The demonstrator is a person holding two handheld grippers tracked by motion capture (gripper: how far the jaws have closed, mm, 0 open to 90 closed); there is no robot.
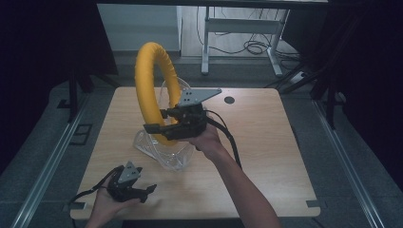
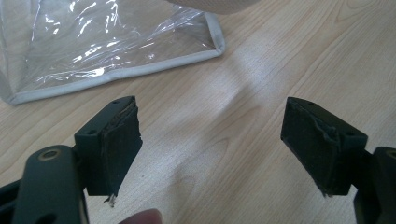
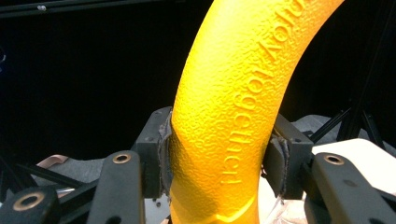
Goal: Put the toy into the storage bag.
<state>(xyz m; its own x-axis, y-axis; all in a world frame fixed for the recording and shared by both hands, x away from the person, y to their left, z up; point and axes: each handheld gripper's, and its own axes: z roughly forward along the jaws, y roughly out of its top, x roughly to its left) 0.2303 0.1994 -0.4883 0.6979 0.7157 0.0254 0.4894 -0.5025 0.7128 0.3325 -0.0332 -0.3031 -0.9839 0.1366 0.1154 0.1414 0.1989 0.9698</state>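
Right, my right gripper [image 1: 153, 128] is clamped on the yellow foam ring [image 1: 147, 85] — in the right gripper view both pads bite into its tube [image 3: 224, 140], squeezing the foam in a little at each side. I hold the ring upright, its lower arc down inside the clear plastic bag [image 1: 159, 149] that lies on the wooden table [image 1: 266, 142], while most of the hoop stands well above the bag's mouth.

My left gripper [image 1: 149, 190] rests near the table's front edge in my left hand [image 1: 107, 204], jaws spread wide with nothing between them; in the left gripper view its pads [image 2: 116, 144] hang over bare wood, the bag's white-trimmed corner [image 2: 212, 46] just ahead.

As I judge it, the work is putting the ring into the bag or drawing it out — I cannot tell which from this alone. Either way it is about midway: the ring is gripped and partly in the bag, neither fully seated nor clear. The left gripper will likely need to steady the bag.
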